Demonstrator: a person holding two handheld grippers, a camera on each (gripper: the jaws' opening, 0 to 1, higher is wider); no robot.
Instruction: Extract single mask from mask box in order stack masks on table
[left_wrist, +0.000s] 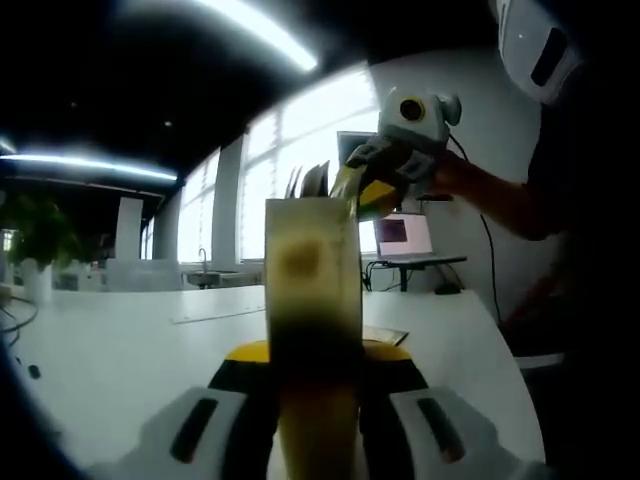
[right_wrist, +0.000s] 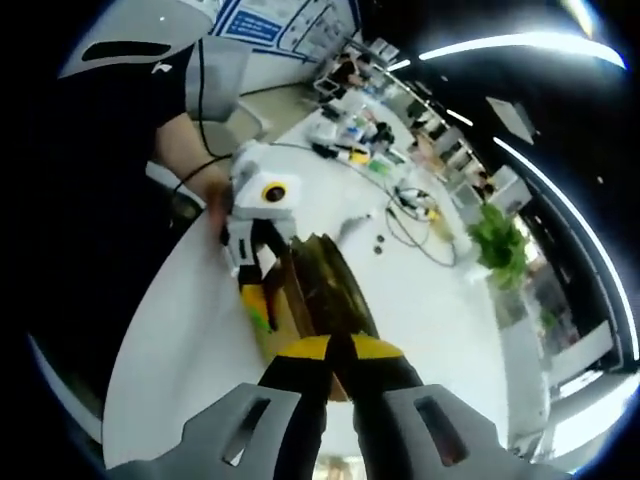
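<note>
Cardboard mask box (left_wrist: 312, 300) stands upright off the white counter (left_wrist: 120, 350), pinched in your left tongs (left_wrist: 315, 400).

Your left tongs are clenched on the box's lower end, their yellow-tipped jaws pressed against both sides of it. At the open top, pale mask edges (left_wrist: 310, 180) stick up out of the box, and your right tongs (left_wrist: 365, 190) reach in there from the right, jaws close together at those edges; whether they actually grip a mask you cannot tell from this backlit view. From the right gripper view the box (right_wrist: 325, 285) lies just ahead of the jaws, held by the left tongs (right_wrist: 258, 300) above the counter (right_wrist: 190, 340).
</note>
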